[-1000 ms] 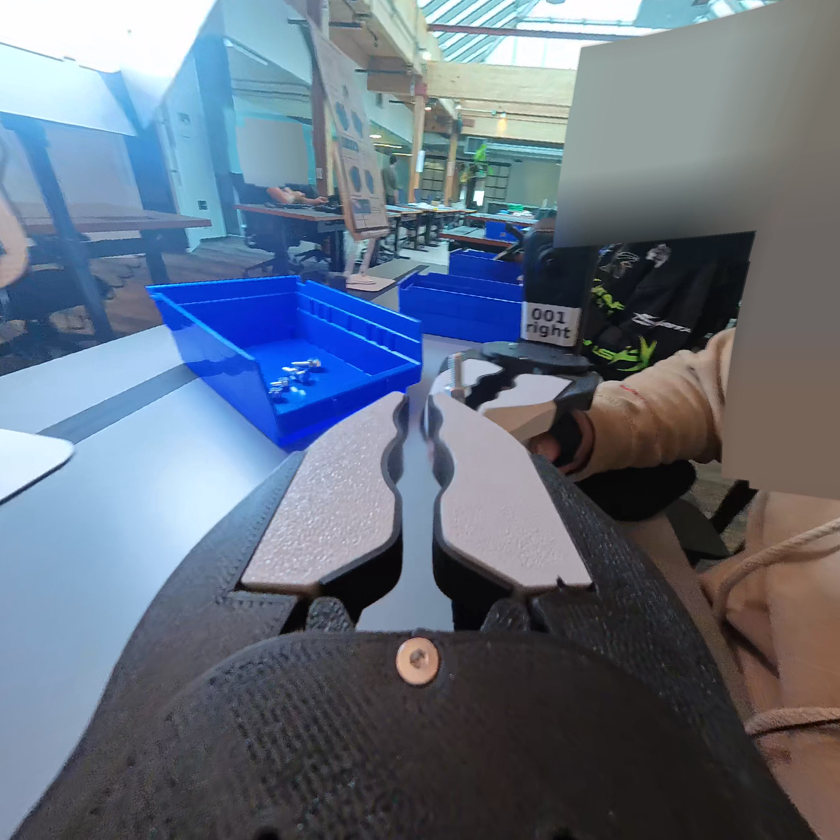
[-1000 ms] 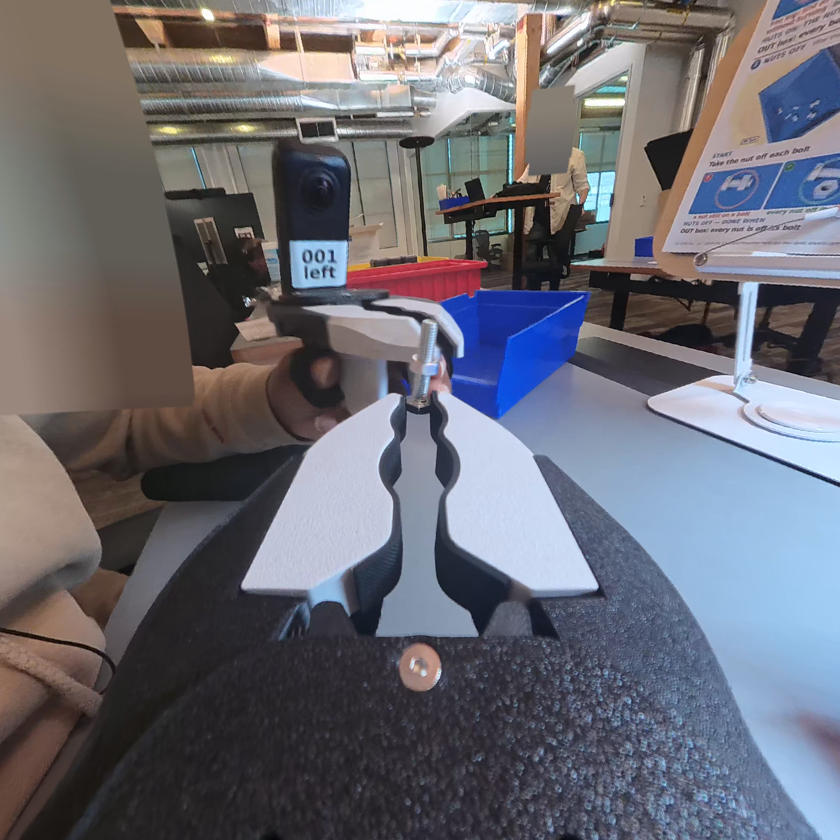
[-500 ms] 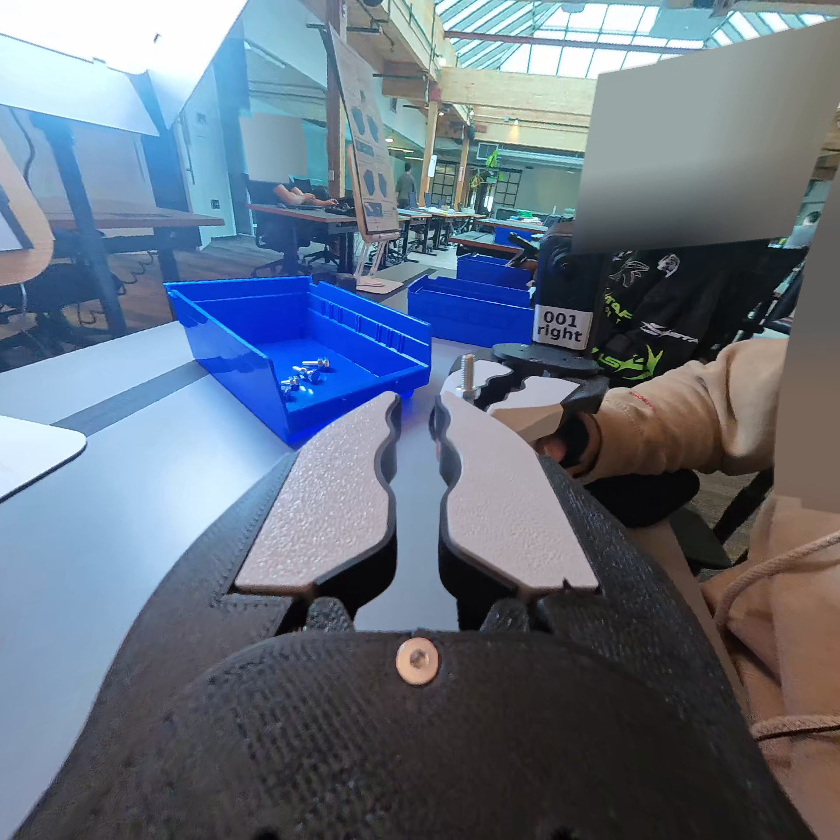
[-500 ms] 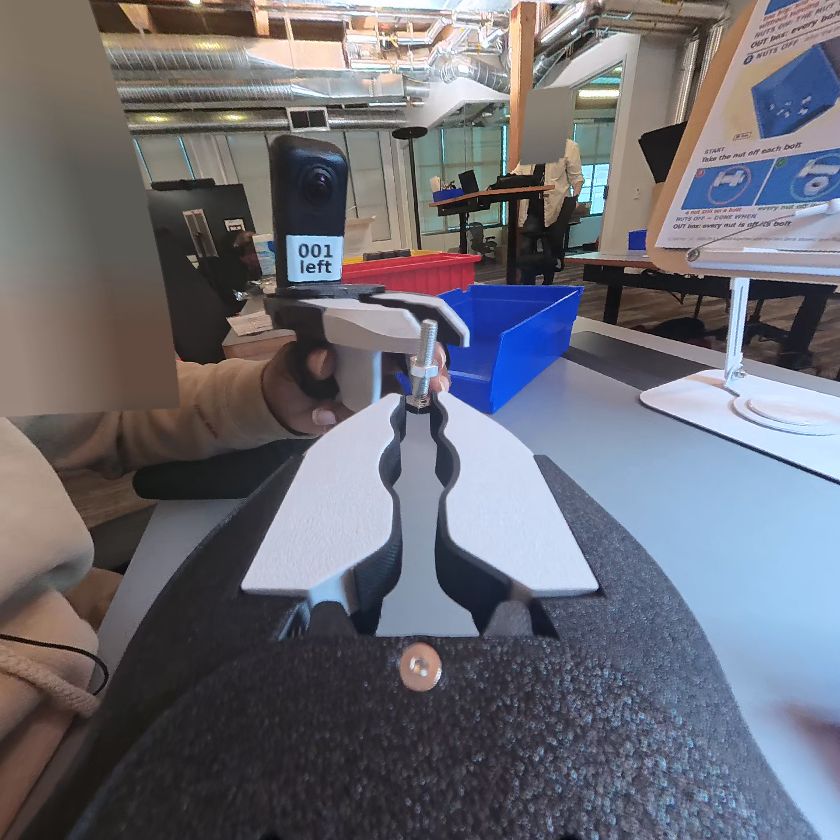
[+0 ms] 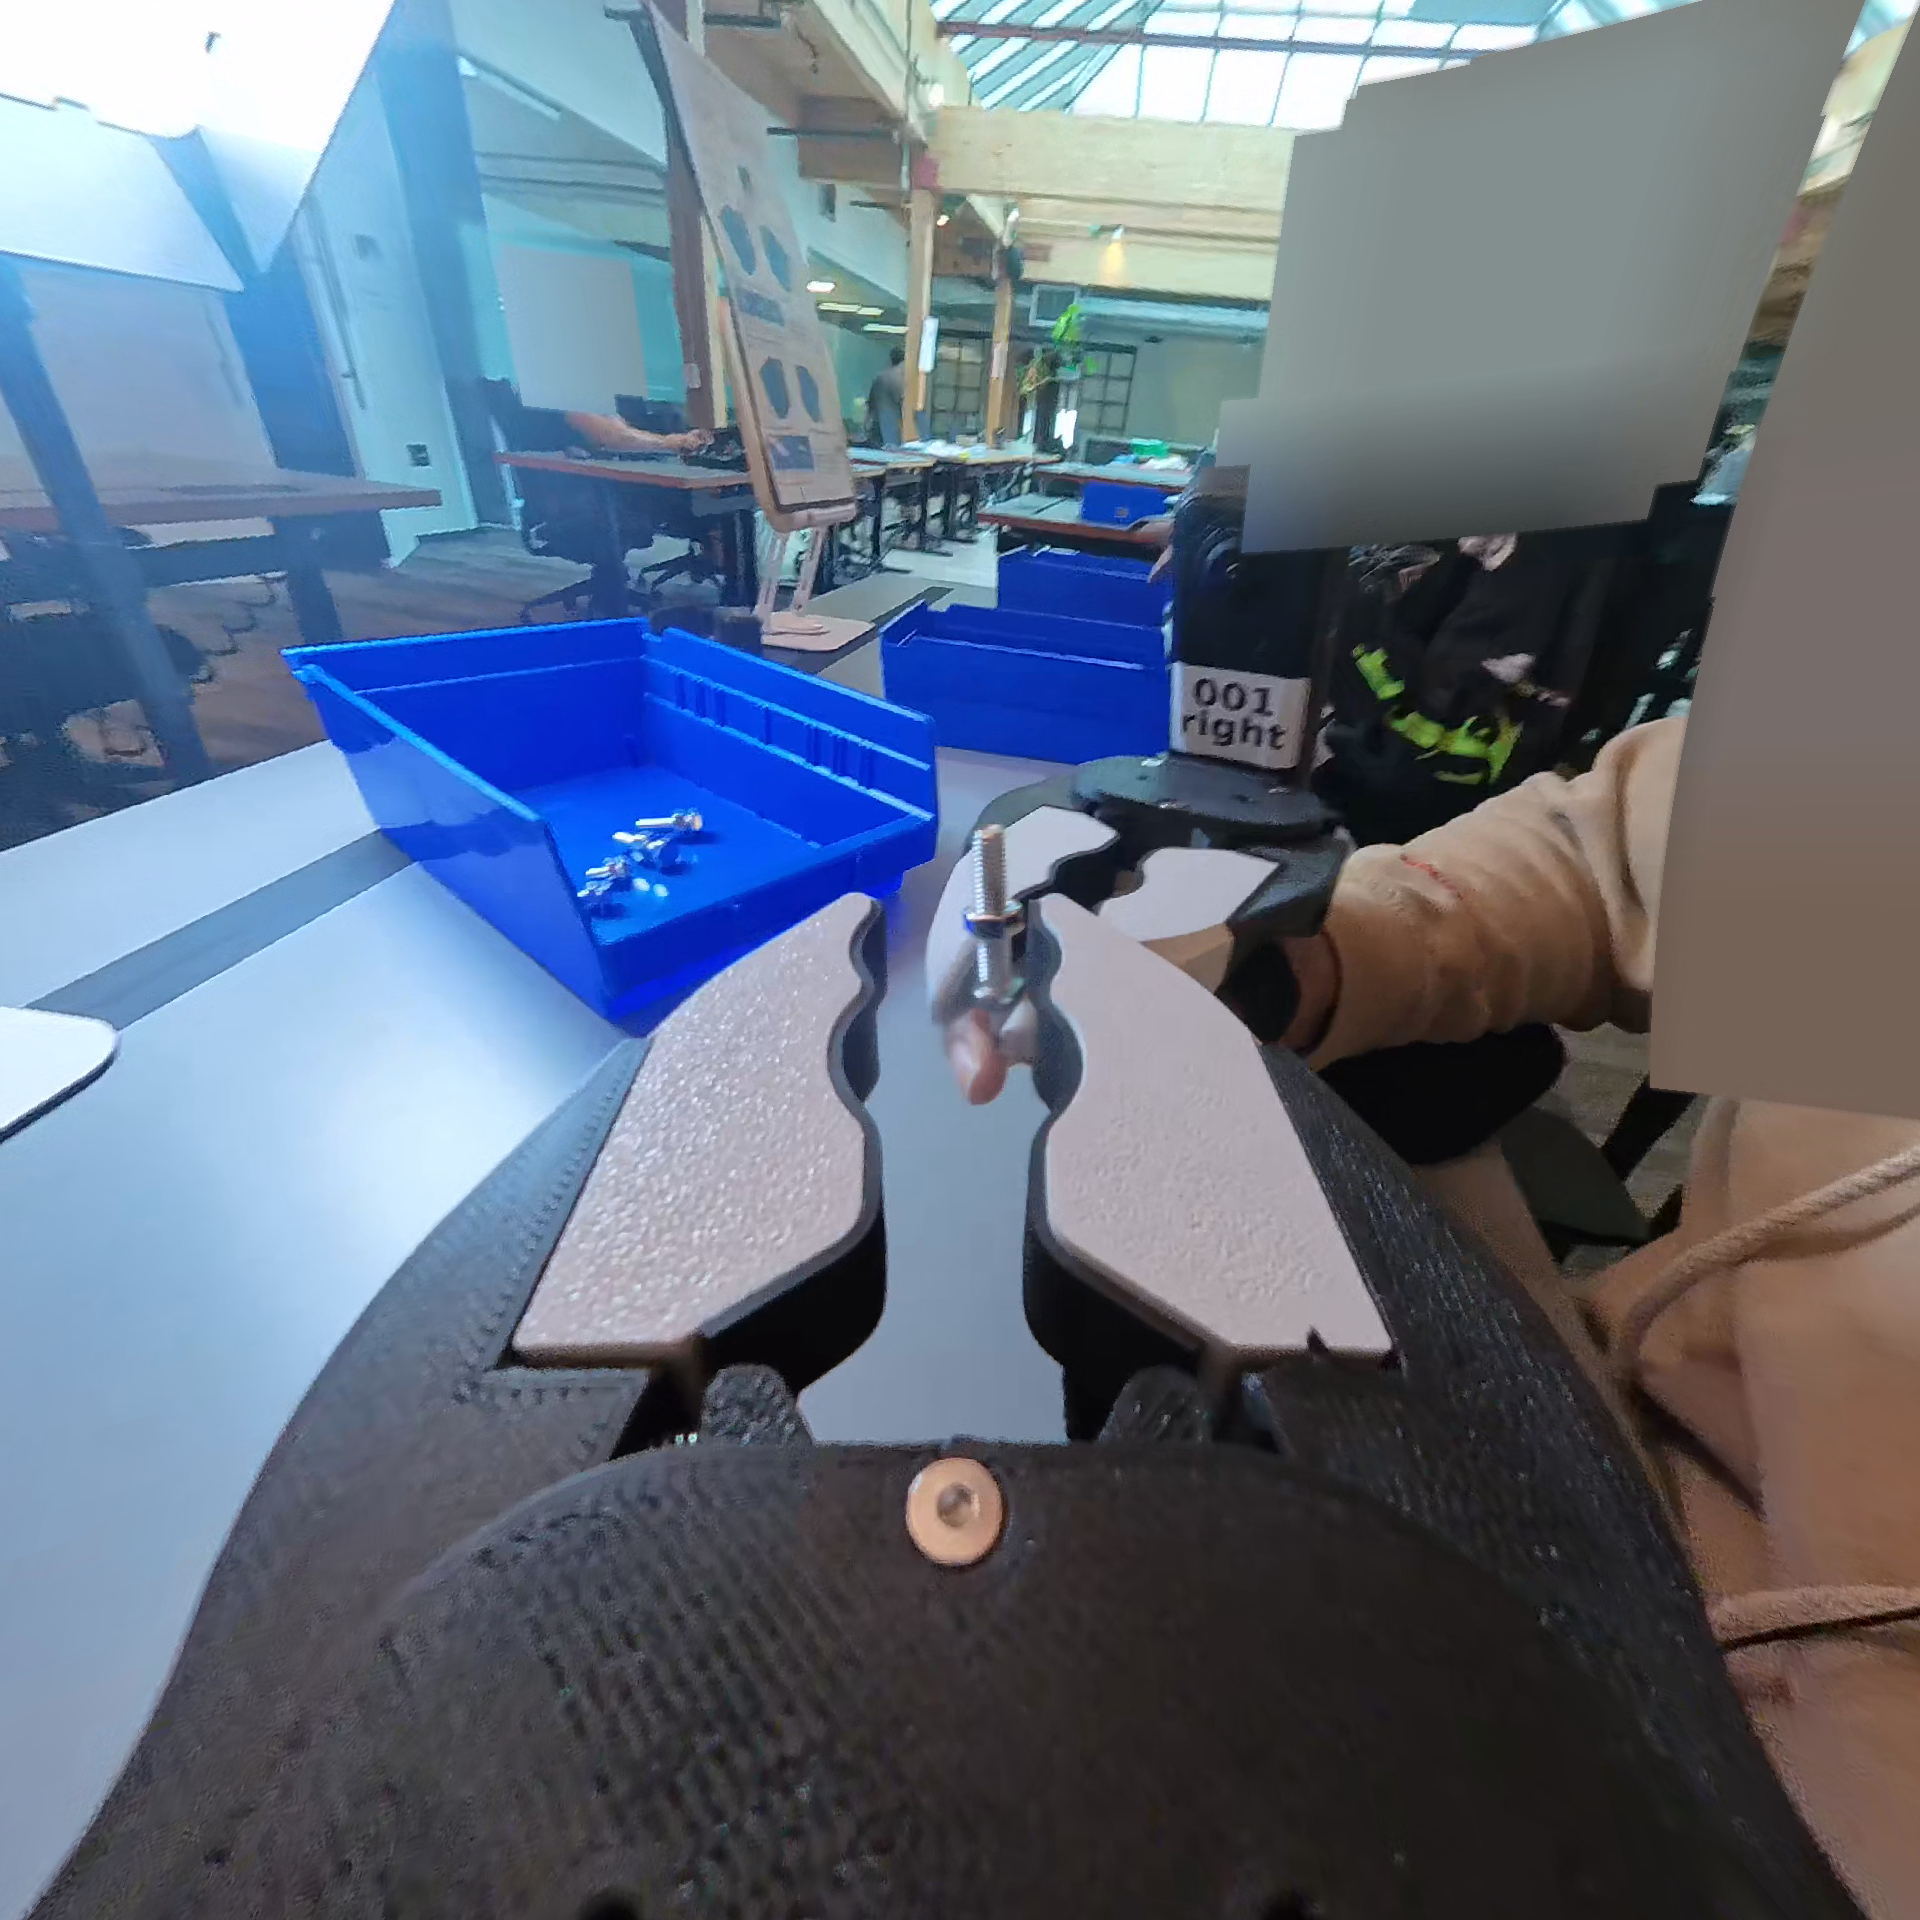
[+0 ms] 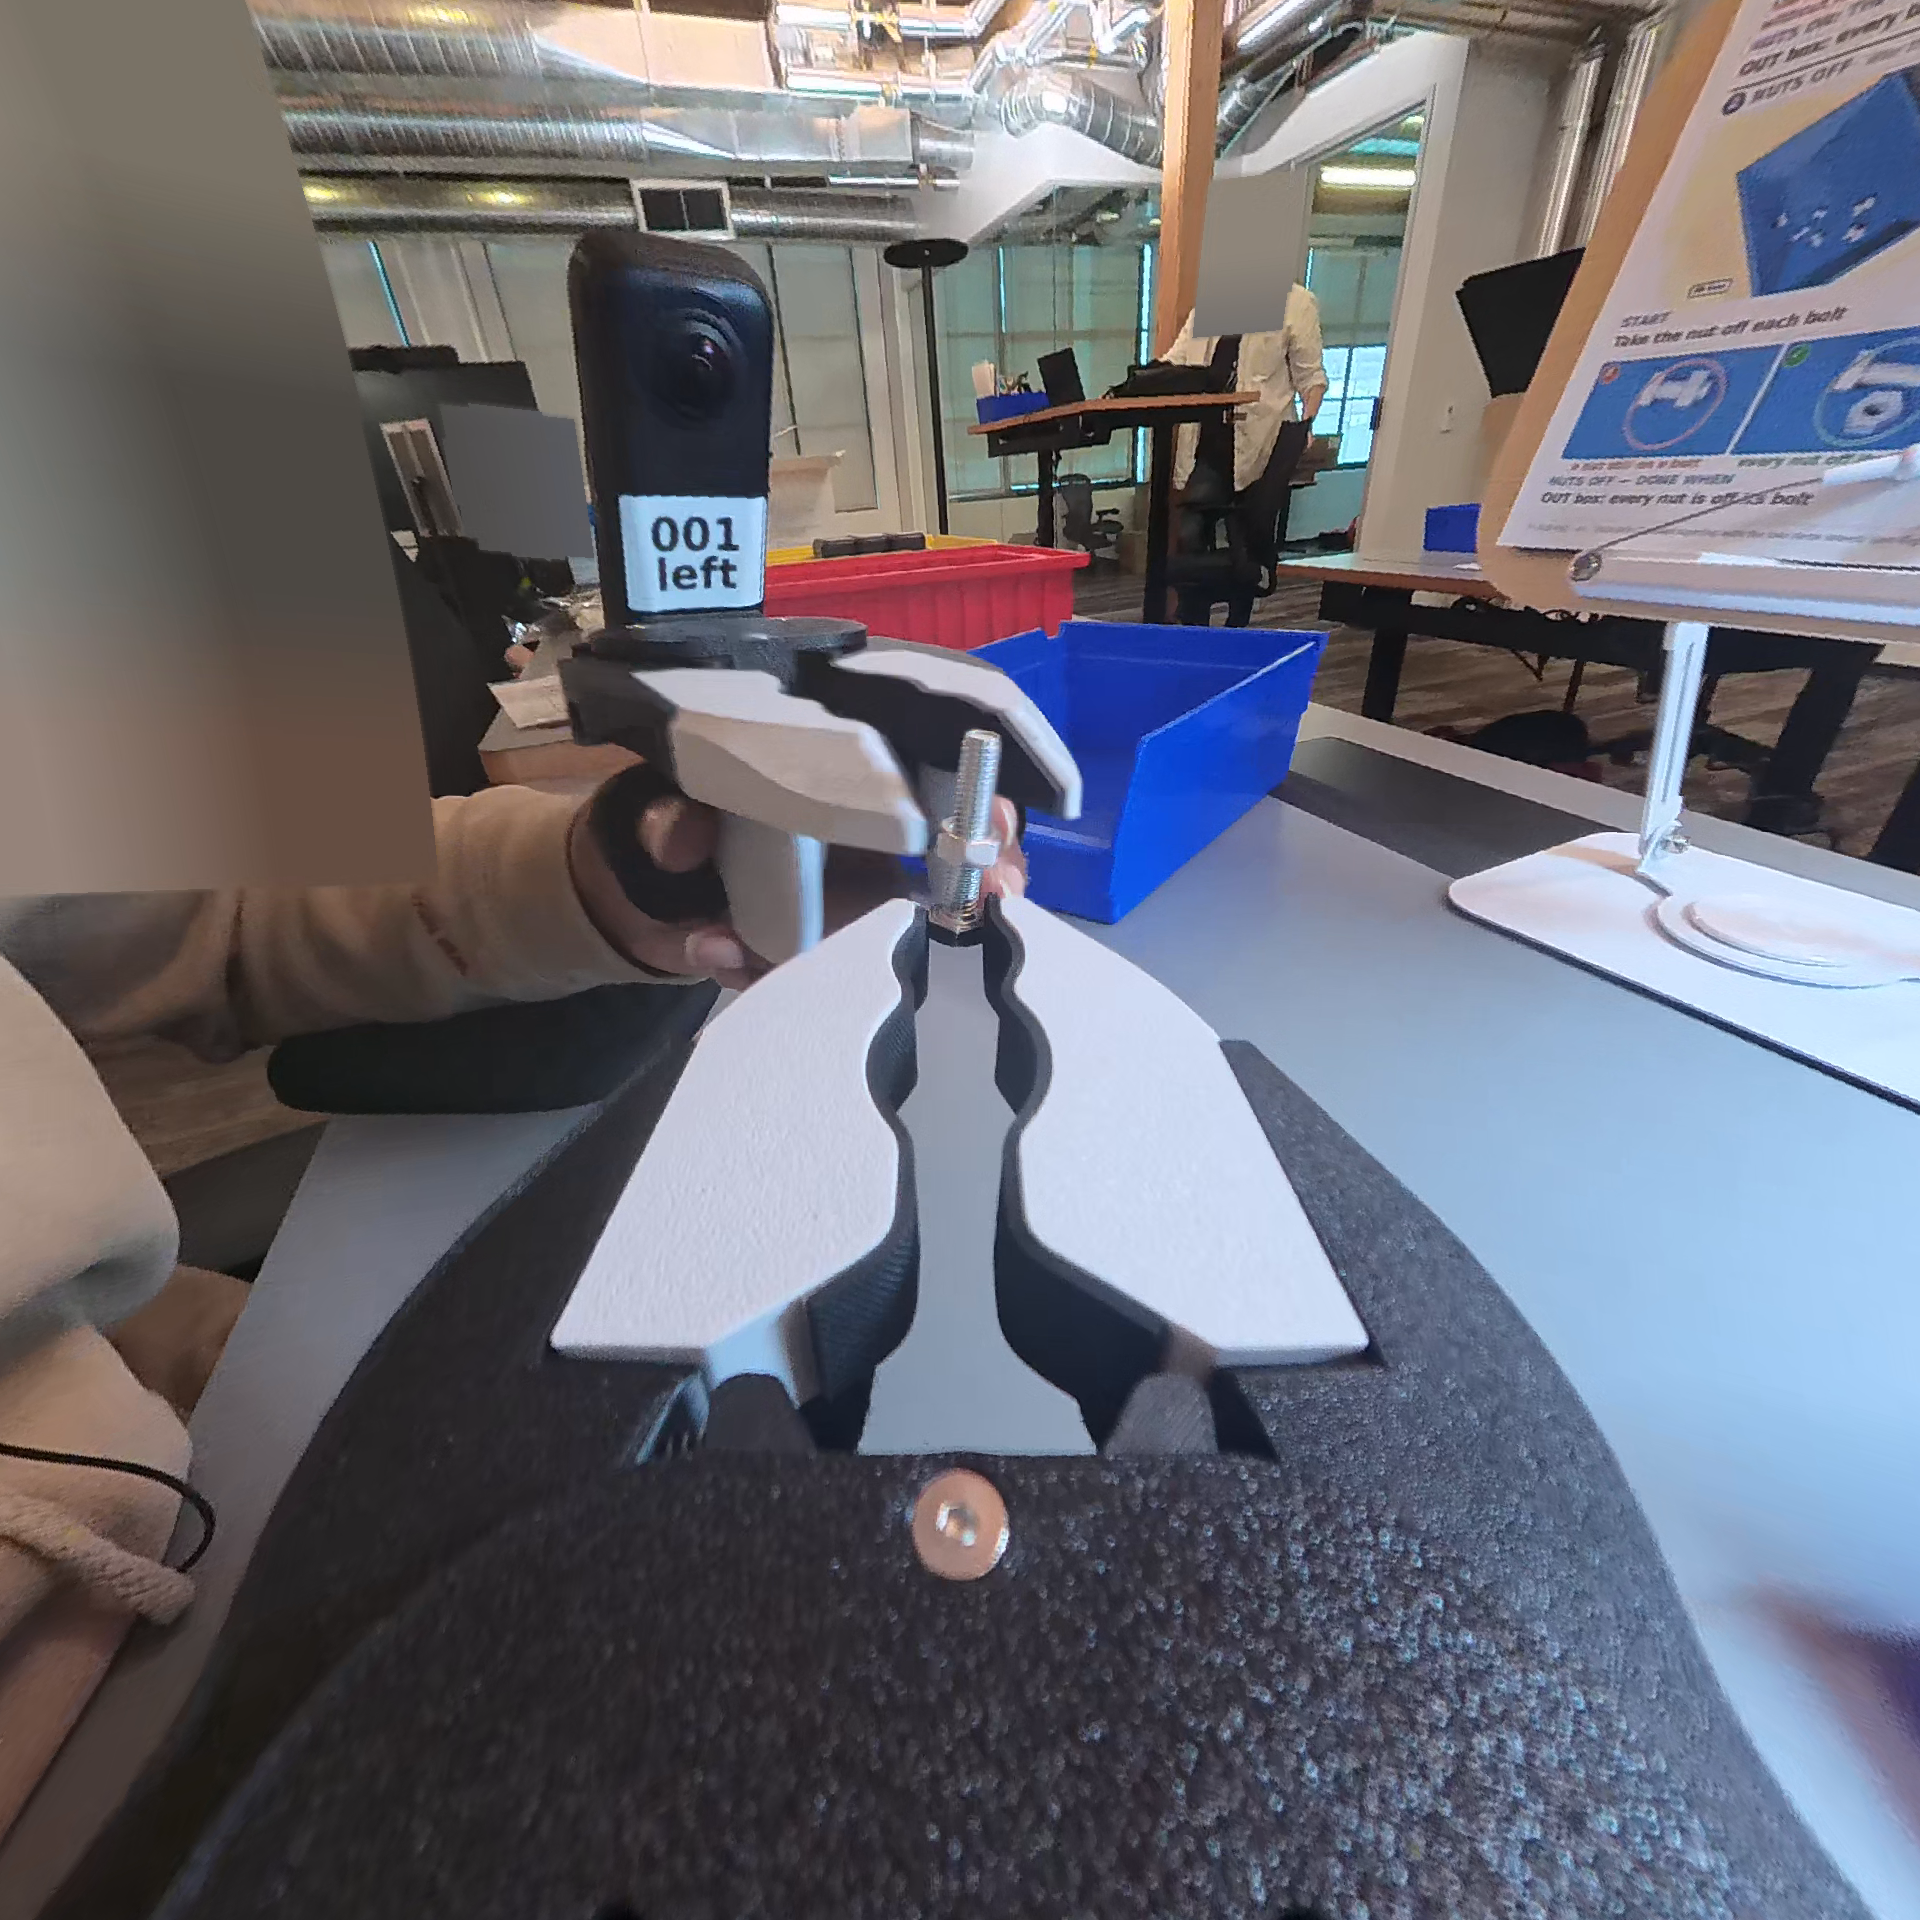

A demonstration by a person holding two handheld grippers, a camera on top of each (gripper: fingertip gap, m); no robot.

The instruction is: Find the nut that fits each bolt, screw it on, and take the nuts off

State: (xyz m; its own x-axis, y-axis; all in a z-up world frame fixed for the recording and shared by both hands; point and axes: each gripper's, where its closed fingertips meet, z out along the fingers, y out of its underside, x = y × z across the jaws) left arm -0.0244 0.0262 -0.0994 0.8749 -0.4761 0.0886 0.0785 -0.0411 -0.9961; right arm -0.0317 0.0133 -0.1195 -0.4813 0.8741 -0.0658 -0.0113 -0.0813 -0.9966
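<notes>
My right gripper [image 6: 956, 920] is shut on the head of a silver bolt [image 6: 975, 774] and holds it upright above the grey table. A hex nut [image 6: 961, 857] sits low on the thread. My left gripper [image 5: 956, 920] is open, and the bolt [image 5: 985, 868] with its nut [image 5: 992, 923] stands between its tips, close to the right finger. In the right wrist view the left gripper's fingers [image 6: 821, 774] flank the thread just above the nut. The right gripper's fingers [image 5: 1179, 883] show beyond the bolt in the left wrist view.
A blue bin [image 5: 447, 774] on the table ahead holds several loose bolts [image 5: 644, 847]. Another blue bin [image 5: 1029, 686] stands behind it. In the right wrist view, a blue bin [image 6: 1195, 800], a red bin [image 6: 935, 597] and a white sign stand [image 6: 1714, 935] are beyond the grippers. Only a small space, under 4 cm, lies between the two pairs of fingers.
My left gripper has opened wider and moved so that the bolt now stands between its tips. The right gripper has kept its hold on the bolt.
</notes>
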